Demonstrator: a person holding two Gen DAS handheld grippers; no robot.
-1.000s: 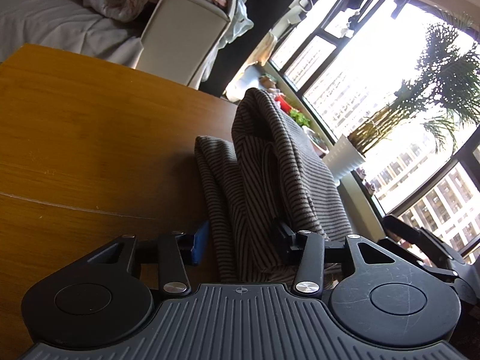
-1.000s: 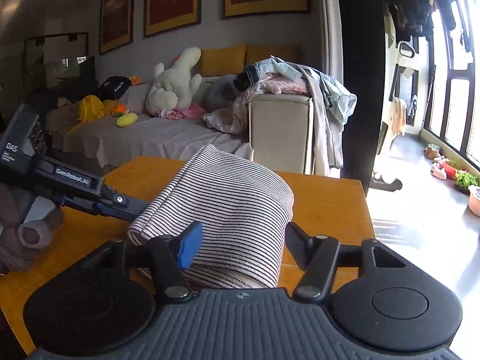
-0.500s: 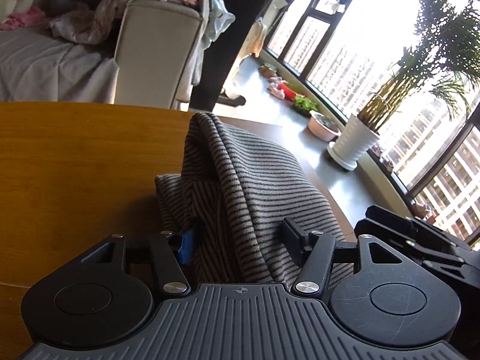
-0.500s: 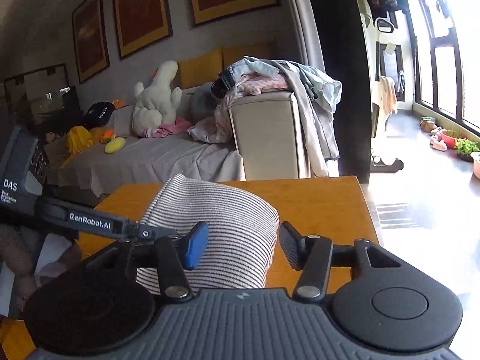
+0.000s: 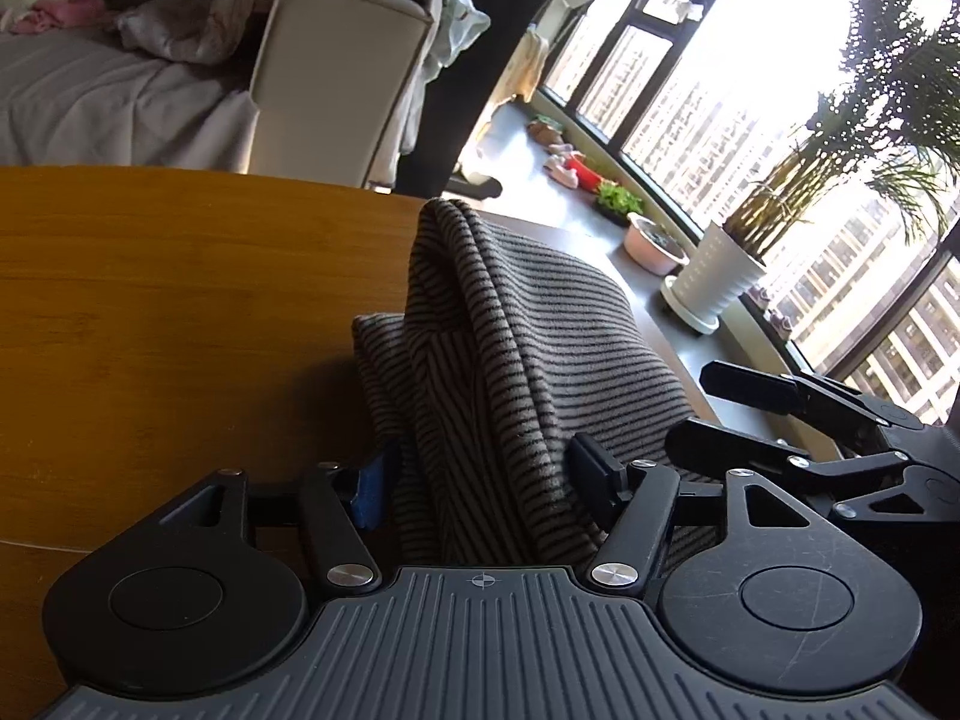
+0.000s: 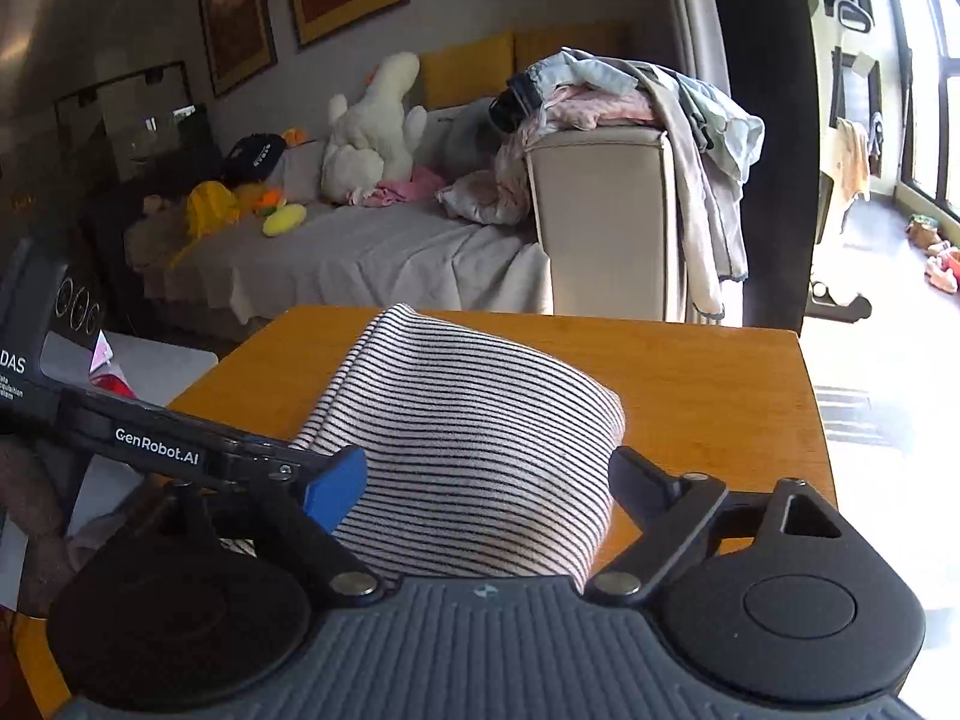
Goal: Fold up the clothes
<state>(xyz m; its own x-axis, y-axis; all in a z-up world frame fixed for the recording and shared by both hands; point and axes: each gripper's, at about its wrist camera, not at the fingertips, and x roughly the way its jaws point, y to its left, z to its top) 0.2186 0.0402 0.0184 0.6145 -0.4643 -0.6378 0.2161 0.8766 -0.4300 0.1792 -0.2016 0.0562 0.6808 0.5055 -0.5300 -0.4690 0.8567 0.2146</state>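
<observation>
A striped grey-and-black garment (image 5: 516, 348) is folded into a thick bundle over the wooden table (image 5: 150, 276). My left gripper (image 5: 480, 474) is shut on its near end, cloth bulging between the fingers. In the right wrist view the same garment (image 6: 480, 432) shows as white with dark stripes, and my right gripper (image 6: 486, 480) is shut on its near fold. The bundle is held a little above the table (image 6: 708, 384). The left gripper's arm (image 6: 156, 444) crosses at the left of the right view; the right gripper's fingers (image 5: 780, 414) show at the right of the left view.
A sofa (image 6: 360, 252) with plush toys stands beyond the table, and a beige armrest (image 6: 606, 216) is piled with clothes. A white plant pot (image 5: 714, 282) and small items sit along the window ledge. The table's right edge (image 6: 810, 396) drops to the floor.
Both grippers have lifted and tilted with the garment, and the bundle has drawn in closer between them. The left view swung towards the window, then partly back.
</observation>
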